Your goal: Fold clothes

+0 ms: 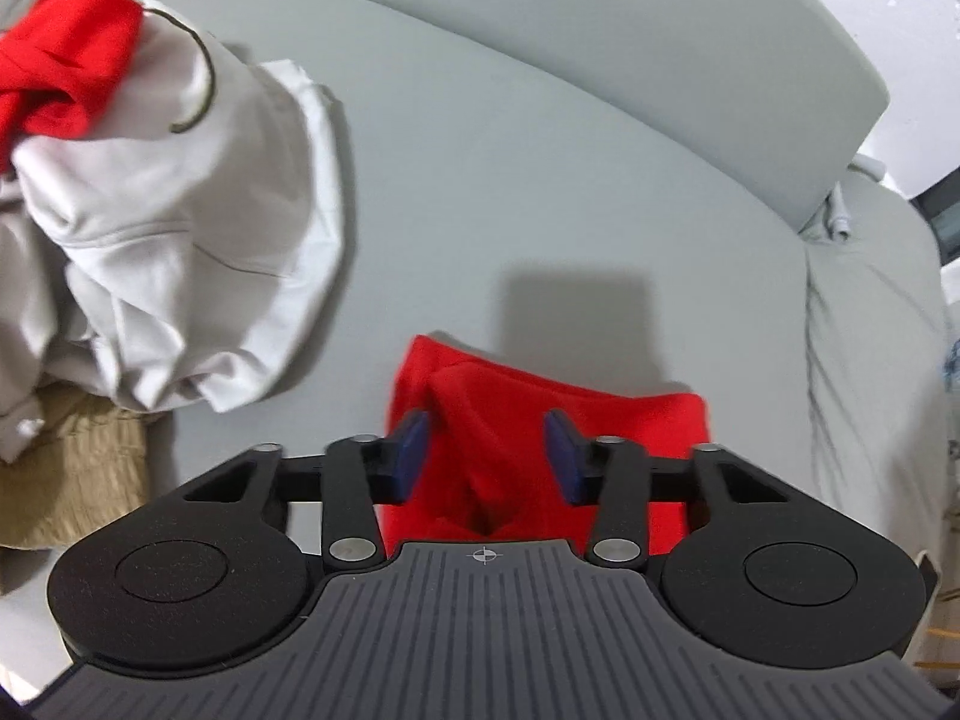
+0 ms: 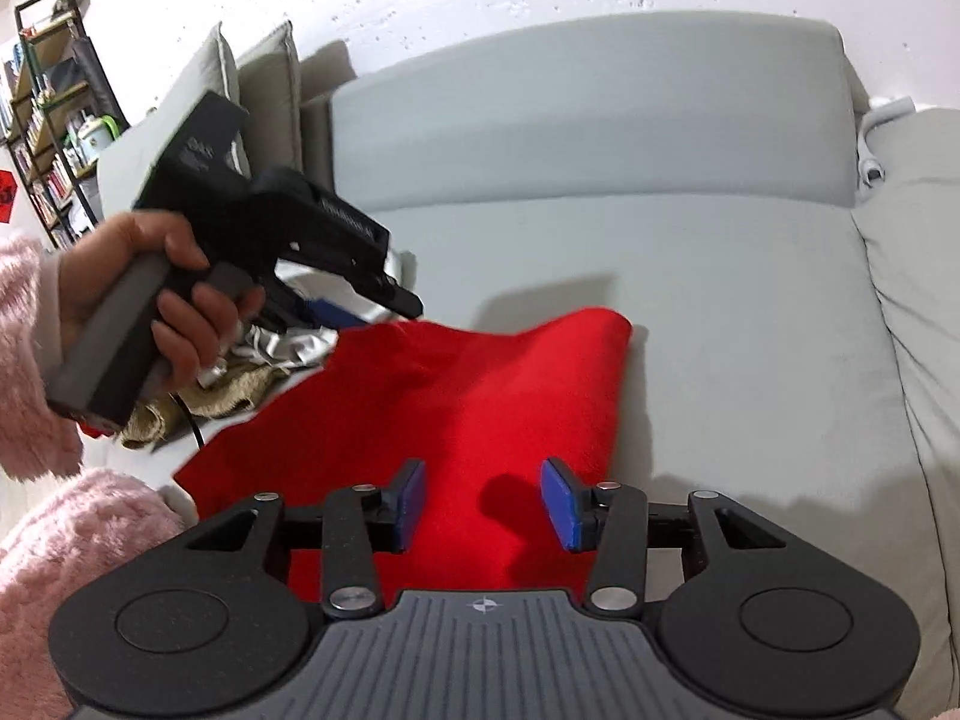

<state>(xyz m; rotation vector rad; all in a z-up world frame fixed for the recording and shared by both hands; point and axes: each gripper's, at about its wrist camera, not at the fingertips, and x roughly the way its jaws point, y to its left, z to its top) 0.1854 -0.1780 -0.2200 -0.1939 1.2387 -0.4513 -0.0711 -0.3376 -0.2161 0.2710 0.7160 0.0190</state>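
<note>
A red garment (image 2: 456, 396) lies spread on the grey sofa seat (image 2: 720, 312), its far corner slightly lifted. My left gripper (image 1: 489, 453) points down at the garment's far edge. A raised fold of the red cloth (image 1: 498, 420) stands between its blue pads (image 1: 414, 450), which are apart and do not clearly press on it. In the right wrist view a hand (image 2: 168, 300) in a pink fuzzy sleeve holds that left gripper (image 2: 408, 303). My right gripper (image 2: 486, 501) hovers open over the near part of the garment, casting a shadow on it.
A heap of clothes lies at the seat's left: a white garment (image 1: 180, 210), another red one (image 1: 60, 48) and a beige knit (image 1: 72, 468). The grey backrest cushion (image 2: 588, 120) runs behind. A light cover (image 2: 912, 300) drapes the right side. A bookshelf (image 2: 48, 120) stands far left.
</note>
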